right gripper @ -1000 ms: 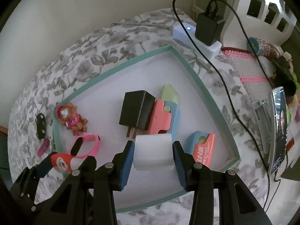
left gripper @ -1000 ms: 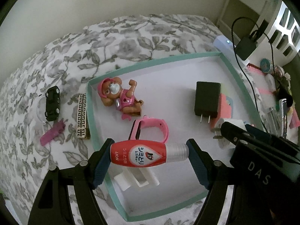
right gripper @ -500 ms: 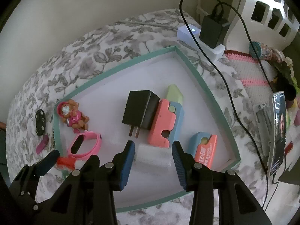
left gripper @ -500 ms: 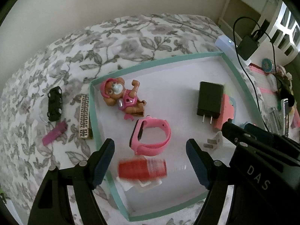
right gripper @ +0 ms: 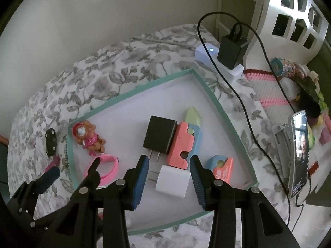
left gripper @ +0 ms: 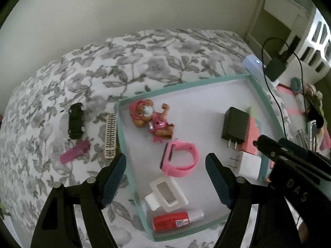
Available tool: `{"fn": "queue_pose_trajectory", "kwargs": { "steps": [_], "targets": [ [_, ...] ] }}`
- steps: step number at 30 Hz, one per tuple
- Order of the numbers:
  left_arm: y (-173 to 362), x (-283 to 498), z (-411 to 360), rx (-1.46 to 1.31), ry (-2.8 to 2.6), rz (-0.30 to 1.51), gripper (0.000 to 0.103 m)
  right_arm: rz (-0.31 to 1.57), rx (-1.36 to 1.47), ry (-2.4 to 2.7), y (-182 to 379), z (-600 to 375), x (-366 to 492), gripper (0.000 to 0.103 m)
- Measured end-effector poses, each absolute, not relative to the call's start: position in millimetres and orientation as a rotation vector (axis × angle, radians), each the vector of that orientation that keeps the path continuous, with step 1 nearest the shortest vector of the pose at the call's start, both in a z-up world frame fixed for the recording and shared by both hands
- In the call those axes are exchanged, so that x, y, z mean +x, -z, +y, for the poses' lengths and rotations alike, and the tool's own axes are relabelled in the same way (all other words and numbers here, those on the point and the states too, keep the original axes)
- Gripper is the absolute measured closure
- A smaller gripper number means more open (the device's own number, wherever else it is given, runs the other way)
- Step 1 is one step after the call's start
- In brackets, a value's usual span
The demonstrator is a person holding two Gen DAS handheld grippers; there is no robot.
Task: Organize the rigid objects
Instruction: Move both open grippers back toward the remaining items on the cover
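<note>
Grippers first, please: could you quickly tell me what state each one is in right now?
Left gripper: open, holding nothing.
Right gripper: open, holding nothing; the white square plug charger lies between its jaws in the tray, released.

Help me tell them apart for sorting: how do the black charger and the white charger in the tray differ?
Colour: the black charger is dark, the white charger pale.
Size: the black charger looks larger than the white one.
Neighbours: the black charger leans against the pink block; the white charger lies alone below the open right gripper.
Shared: both lie flat in the teal-rimmed tray, each showing two metal prongs.
</note>
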State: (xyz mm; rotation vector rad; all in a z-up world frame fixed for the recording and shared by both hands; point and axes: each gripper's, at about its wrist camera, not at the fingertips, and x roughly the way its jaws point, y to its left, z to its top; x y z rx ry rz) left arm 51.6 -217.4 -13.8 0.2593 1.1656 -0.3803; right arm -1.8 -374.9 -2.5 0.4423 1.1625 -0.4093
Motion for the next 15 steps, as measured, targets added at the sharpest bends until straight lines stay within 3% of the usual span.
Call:
{"fn": "queue_pose_trajectory", "kwargs": {
  "steps": [12,15],
  "targets": [
    [14,73,-177,0.153,0.253,1.197,0.023,1.163,0.433,0.409,3,-373,-1,0.058],
    [11,81,-159,0.102,0.209,1.196,0.006,1.168,0.421,0.407,4,-370,0,0.058]
  ]
}}
